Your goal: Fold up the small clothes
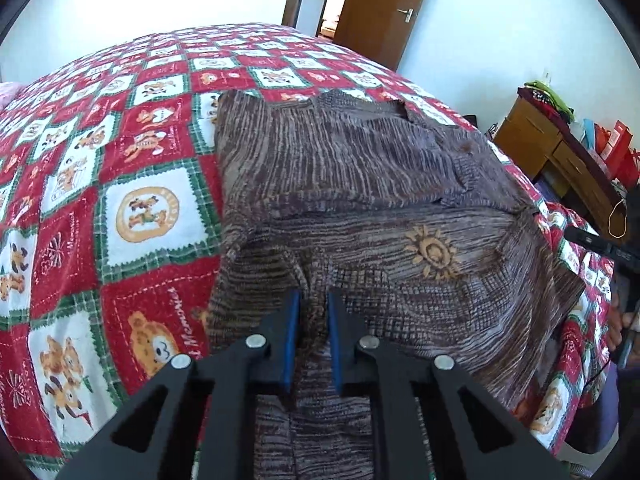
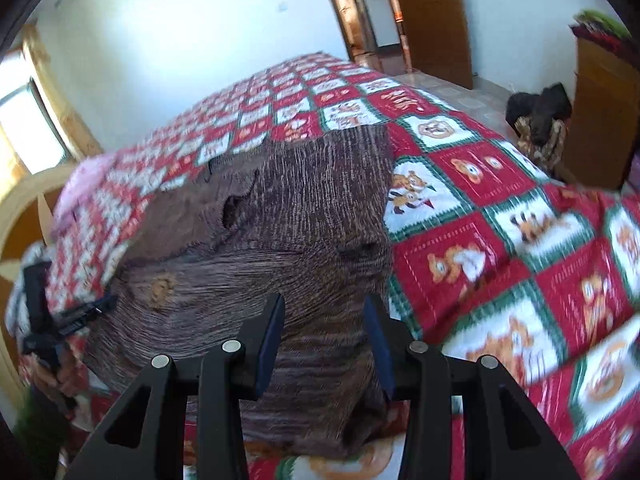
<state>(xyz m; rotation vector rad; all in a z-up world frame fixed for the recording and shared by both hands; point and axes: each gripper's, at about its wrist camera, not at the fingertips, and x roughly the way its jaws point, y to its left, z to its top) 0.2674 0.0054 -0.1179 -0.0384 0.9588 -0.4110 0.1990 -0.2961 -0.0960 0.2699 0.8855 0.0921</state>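
Note:
A brown striped knit garment with an orange sun motif lies on the red, white and green patchwork bedspread. It is partly folded, with a near flap lying over the far part. My left gripper is shut on a bunched fold of the garment's near edge. In the right wrist view the same garment lies ahead. My right gripper is open above its near right part, holding nothing. The left gripper shows at the far left of that view.
The bed fills most of both views. A wooden cabinet with bags on it stands to the right. A brown door is open at the back. A dark chair with clothes stands beside a wooden wardrobe.

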